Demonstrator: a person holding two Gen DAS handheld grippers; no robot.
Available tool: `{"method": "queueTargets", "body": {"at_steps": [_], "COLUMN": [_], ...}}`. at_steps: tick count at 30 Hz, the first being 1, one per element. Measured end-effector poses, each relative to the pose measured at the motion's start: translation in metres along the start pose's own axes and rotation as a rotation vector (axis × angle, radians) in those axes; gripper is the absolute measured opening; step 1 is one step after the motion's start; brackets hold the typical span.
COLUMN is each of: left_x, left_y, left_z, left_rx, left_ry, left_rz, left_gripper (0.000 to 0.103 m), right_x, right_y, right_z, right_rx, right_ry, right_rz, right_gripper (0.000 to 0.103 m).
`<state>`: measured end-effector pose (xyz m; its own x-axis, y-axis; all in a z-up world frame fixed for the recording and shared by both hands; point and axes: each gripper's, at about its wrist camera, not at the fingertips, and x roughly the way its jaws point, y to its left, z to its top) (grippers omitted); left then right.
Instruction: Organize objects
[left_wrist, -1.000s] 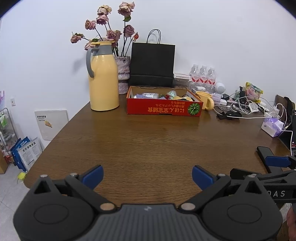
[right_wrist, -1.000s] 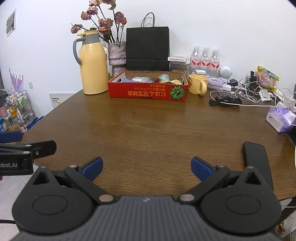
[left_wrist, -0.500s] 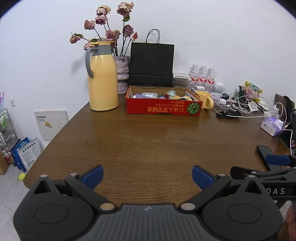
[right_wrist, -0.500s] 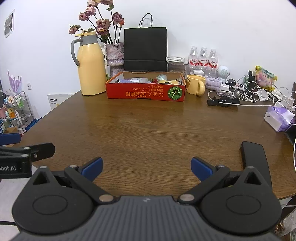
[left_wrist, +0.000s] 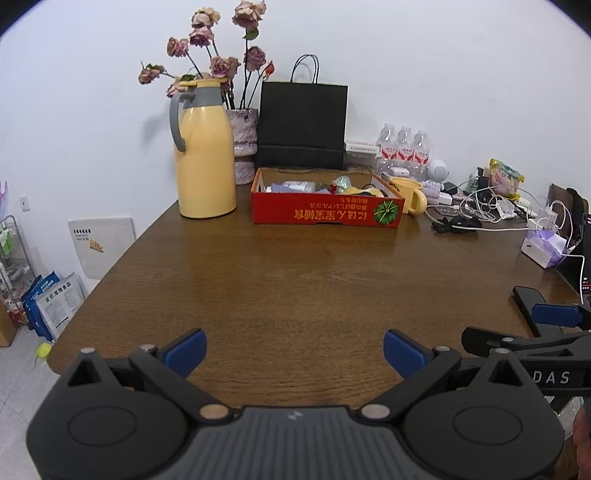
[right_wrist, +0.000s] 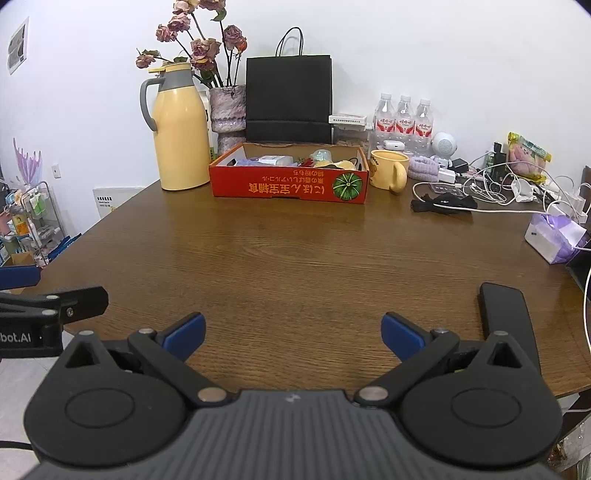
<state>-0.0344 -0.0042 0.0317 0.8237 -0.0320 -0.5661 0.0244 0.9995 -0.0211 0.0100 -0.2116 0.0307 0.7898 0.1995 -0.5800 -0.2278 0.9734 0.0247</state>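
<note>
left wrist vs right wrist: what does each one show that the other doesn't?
Left wrist only: the open left gripper head-on, and a white panel leaning against the wall.
Right wrist only: the open right gripper head-on, and a picture on the wall.
Both: yellow jug, red box, black bag, yellow mug, cables.

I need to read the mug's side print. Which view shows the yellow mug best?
The right wrist view: the yellow mug stands nearly whole beside the red box. In the left wrist view, the box corner hides part of it.
</note>
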Motion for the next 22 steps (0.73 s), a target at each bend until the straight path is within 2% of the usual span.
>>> {"method": "queueTargets", "body": {"at_steps": [9, 18, 22], "left_x": [-0.0004, 0.0005, 0.0039], "left_y": [0.0017, 0.0027, 0.0040], "left_z": [-0.0011, -0.0004, -0.0022], "left_rx": [0.001, 0.002, -0.001], "left_ry": [0.003, 0.006, -0.007], "left_rz": [0.007, 0.006, -0.018], "left_gripper": [0.102, 0.102, 0.103], "right_x": [-0.0001, 0.0016, 0.0076], "right_y": [-0.0007, -0.0006, -0.0025], "right_z": [0.0005, -0.0010, -0.0022], "right_rx": [0.005, 0.002, 0.003], "right_ry": [0.006, 0.012, 0.021], "right_rz": [0.032, 0.024, 0.028], "right_gripper": [0.103, 0.103, 0.103]}}
